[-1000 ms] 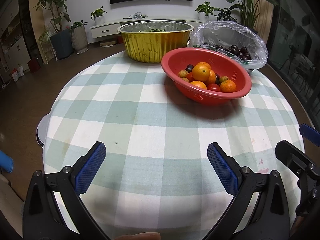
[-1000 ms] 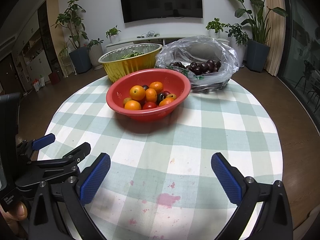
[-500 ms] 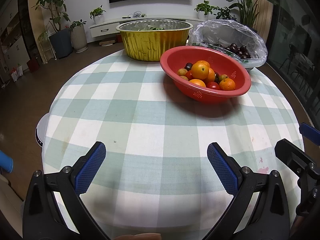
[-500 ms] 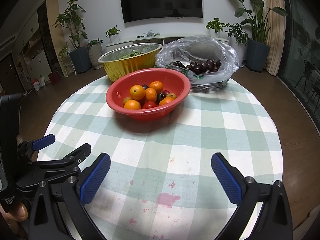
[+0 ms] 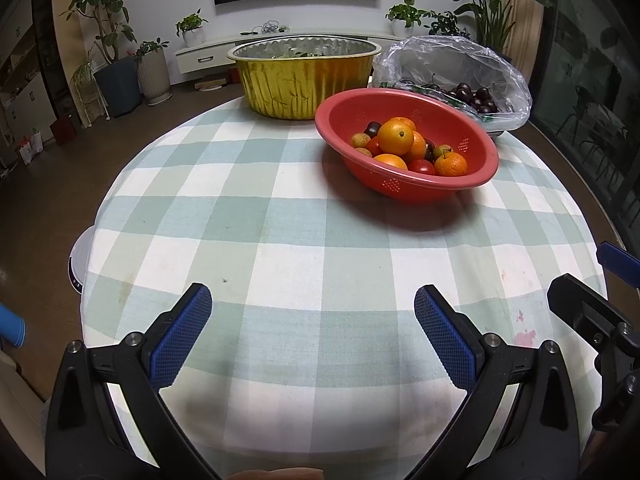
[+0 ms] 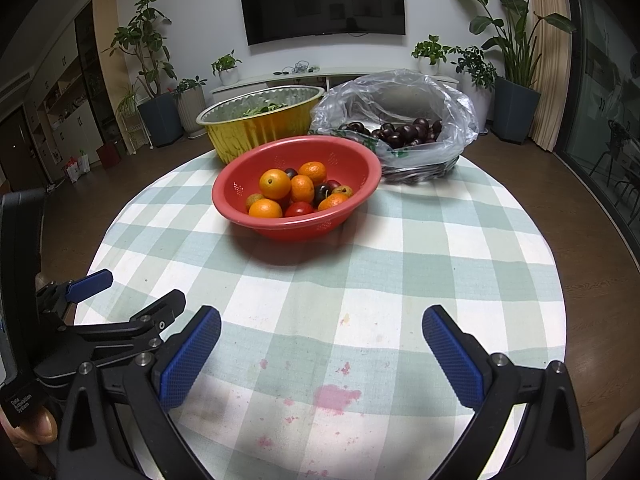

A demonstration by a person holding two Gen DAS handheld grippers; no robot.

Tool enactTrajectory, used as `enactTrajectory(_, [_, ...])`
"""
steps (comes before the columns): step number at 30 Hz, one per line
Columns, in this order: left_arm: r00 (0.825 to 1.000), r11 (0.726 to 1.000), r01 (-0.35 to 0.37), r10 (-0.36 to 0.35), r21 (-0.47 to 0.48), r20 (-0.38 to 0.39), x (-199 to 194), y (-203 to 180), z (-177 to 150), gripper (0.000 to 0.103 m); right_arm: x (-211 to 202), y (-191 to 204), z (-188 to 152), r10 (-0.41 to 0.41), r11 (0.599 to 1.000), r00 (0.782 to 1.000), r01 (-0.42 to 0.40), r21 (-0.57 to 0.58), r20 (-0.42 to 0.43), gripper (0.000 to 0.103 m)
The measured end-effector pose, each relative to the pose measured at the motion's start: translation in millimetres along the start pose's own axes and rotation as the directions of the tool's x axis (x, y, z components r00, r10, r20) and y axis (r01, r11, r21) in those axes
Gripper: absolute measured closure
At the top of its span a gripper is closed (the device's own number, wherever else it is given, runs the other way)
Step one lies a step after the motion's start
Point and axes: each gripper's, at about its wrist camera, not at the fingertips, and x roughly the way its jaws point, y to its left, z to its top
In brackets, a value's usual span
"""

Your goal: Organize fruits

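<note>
A red colander bowl [image 5: 472, 136] [image 6: 360, 164] sits on the far half of the round checked table [image 5: 280, 216] [image 6: 420, 264]. It holds several oranges [image 5: 395, 136] [image 6: 274, 184], a red tomato [image 6: 299, 209], dark plums and small brownish fruits. A clear plastic bag of dark cherries [image 5: 472, 94] [image 6: 404, 130] lies behind it to the right. A gold foil tub [image 5: 304, 80] [image 6: 256, 128] stands behind it to the left. My left gripper [image 5: 312, 308] is open and empty near the front edge. My right gripper [image 6: 320, 328] is open and empty beside it.
Pink stains [image 6: 336, 396] mark the cloth near the front. The left gripper's body [image 6: 100, 332] shows at the left of the right wrist view. Potted plants [image 6: 148, 80], a TV [image 6: 324, 0] and a low cabinet stand beyond the table.
The left gripper's view has shifted slightly, so the bowl and tub sit a little lower and nearer. Both grippers stay open. The fruit has not moved.
</note>
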Motion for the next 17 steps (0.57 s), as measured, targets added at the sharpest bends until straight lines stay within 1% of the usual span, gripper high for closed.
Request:
enactTrajectory(6, [1.0,1.0,0.014,-0.014,0.001,-0.023,4,0,-1,0.0,0,0,0,0.0,1.0,1.0,0.0,0.001,-0.001,0.0])
enactTrajectory(12, [0.999,1.0,-0.026,0.026,0.013,-0.044,8,-2,1,0.0,0,0,0,0.0,1.0,1.0,0.0,0.003,-0.003,0.0])
enactTrajectory(17, [0.999,1.0,-0.028,0.028,0.012,-0.046,11,0,2,0.0,1,0,-1,0.0,1.0,1.0,0.0,0.003,-0.004,0.0])
